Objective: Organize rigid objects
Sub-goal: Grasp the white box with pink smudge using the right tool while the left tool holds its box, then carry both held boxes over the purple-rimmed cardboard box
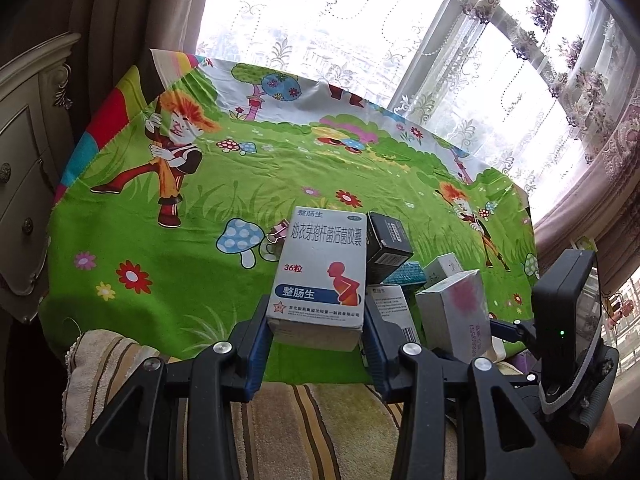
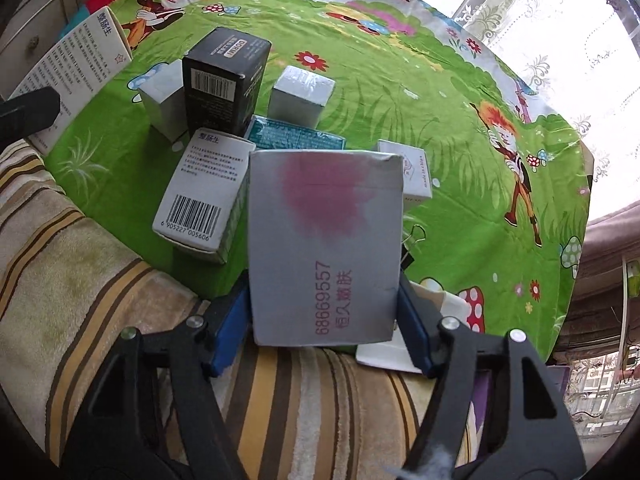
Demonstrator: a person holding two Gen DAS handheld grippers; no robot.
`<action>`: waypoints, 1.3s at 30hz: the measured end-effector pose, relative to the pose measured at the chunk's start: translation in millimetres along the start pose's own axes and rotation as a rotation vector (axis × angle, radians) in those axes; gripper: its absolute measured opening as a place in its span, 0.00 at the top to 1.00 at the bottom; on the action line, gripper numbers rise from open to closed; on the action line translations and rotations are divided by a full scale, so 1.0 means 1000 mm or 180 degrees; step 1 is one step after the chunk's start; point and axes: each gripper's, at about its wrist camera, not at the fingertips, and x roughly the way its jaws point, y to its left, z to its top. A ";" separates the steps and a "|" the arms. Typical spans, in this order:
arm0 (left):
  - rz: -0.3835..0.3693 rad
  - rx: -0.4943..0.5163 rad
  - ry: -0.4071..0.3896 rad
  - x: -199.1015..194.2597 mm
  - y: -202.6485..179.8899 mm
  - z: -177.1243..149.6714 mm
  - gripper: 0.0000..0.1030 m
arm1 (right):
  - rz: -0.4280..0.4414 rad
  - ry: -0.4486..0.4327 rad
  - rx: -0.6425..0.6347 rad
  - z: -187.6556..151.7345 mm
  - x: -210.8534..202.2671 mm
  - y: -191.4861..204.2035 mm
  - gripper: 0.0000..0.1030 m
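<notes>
My left gripper is shut on a white medicine box with blue and red print, held above the near edge of the green cartoon cloth. My right gripper is shut on a grey box with a pink blotch and red digits; it also shows in the left wrist view. The left gripper's white box shows at the far left of the right wrist view. Behind them stands a cluster: a black box, a barcode box, a teal box and small white boxes.
A striped towel covers the near edge. A binder clip lies right of the grey box, another small clip beside the white box. A cream dresser stands left; curtained windows lie behind the table.
</notes>
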 end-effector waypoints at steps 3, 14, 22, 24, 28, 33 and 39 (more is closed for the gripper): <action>-0.0134 -0.0024 -0.0064 -0.011 -0.007 -0.001 0.58 | 0.0118 -0.0232 0.0217 -0.009 -0.022 -0.015 0.32; -0.0677 0.0353 0.0177 -0.020 -0.091 -0.027 0.58 | 0.0381 -0.0835 0.0952 -0.071 -0.085 -0.084 0.31; -0.1009 0.0711 0.0550 -0.013 -0.163 -0.059 0.58 | 0.0405 -0.1022 0.1335 -0.126 -0.106 -0.127 0.31; -0.1063 0.0787 0.0633 -0.010 -0.177 -0.065 0.58 | 0.0374 -0.1024 0.1393 -0.139 -0.107 -0.135 0.31; -0.1139 0.0911 0.0790 -0.003 -0.203 -0.075 0.58 | 0.0327 -0.1037 0.1561 -0.164 -0.108 -0.154 0.31; -0.1262 0.1033 0.0975 0.003 -0.230 -0.090 0.58 | 0.0206 -0.1031 0.1820 -0.197 -0.110 -0.186 0.31; -0.1462 0.1211 0.1172 0.005 -0.263 -0.108 0.58 | 0.0067 -0.0996 0.2100 -0.229 -0.111 -0.216 0.31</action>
